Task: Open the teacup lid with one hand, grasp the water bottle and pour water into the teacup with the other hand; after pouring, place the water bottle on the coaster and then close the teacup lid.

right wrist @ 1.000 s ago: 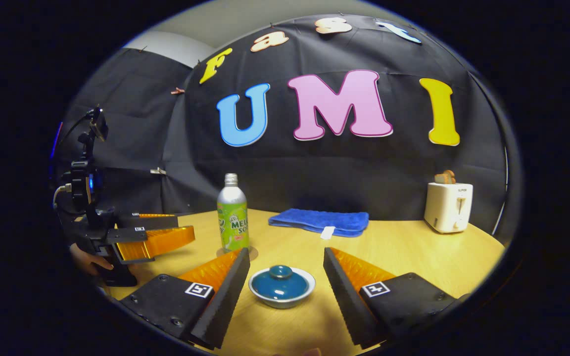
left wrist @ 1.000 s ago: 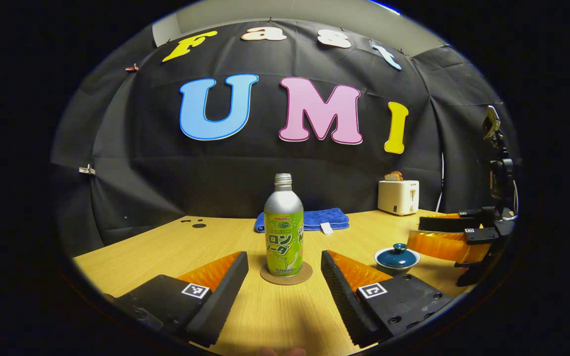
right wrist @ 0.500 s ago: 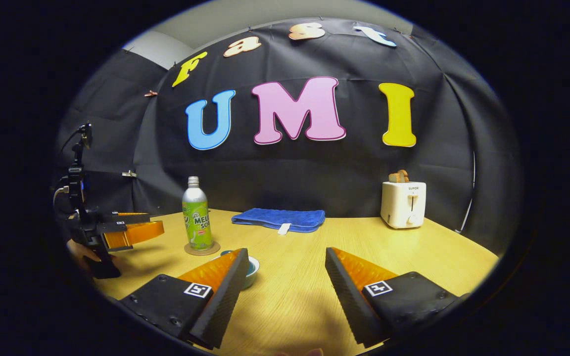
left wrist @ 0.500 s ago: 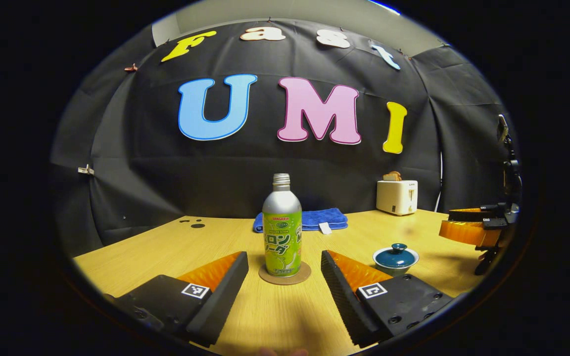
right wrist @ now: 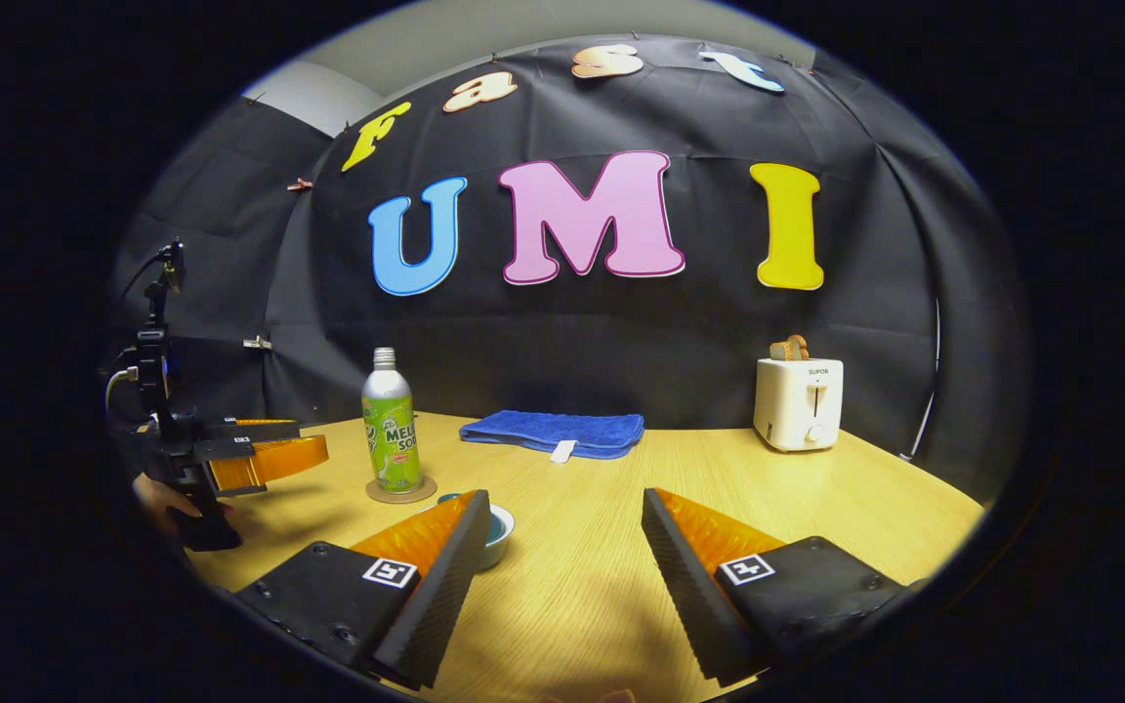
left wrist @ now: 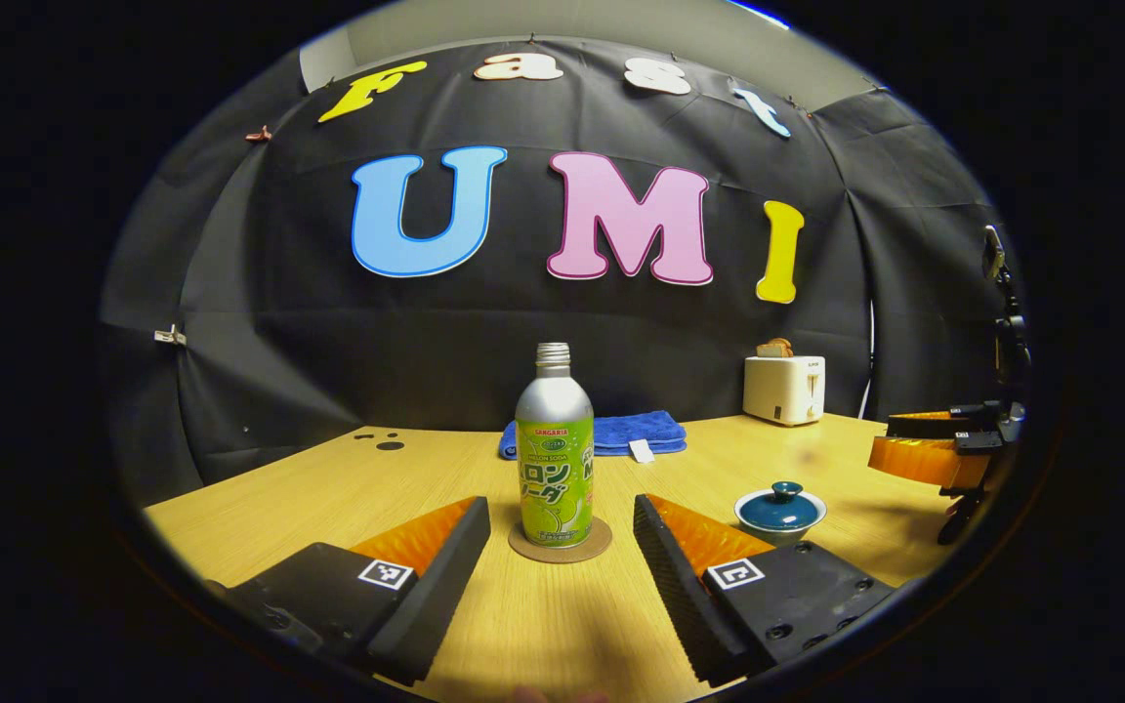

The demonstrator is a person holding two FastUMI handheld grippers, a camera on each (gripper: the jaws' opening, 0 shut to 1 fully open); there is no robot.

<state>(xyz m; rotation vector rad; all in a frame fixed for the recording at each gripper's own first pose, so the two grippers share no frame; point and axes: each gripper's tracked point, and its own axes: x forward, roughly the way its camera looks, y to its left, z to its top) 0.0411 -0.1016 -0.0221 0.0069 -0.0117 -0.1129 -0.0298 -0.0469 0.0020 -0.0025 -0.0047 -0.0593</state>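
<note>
Nothing shifted since half-second ago — both tools (left wrist: 561, 547) (right wrist: 562, 547) spread, empty; bottle (left wrist: 554, 444) on coaster (left wrist: 560, 540).

**What's on my table**

I see a light wood table (left wrist: 309, 498). A round coaster (left wrist: 560, 542) lies on it with the bottle (left wrist: 554, 451) upright on top. A lidded teacup (left wrist: 779, 510) sits nearby. At the back lie a folded blue towel (right wrist: 553, 433) and a white toaster (right wrist: 798, 401).
</note>
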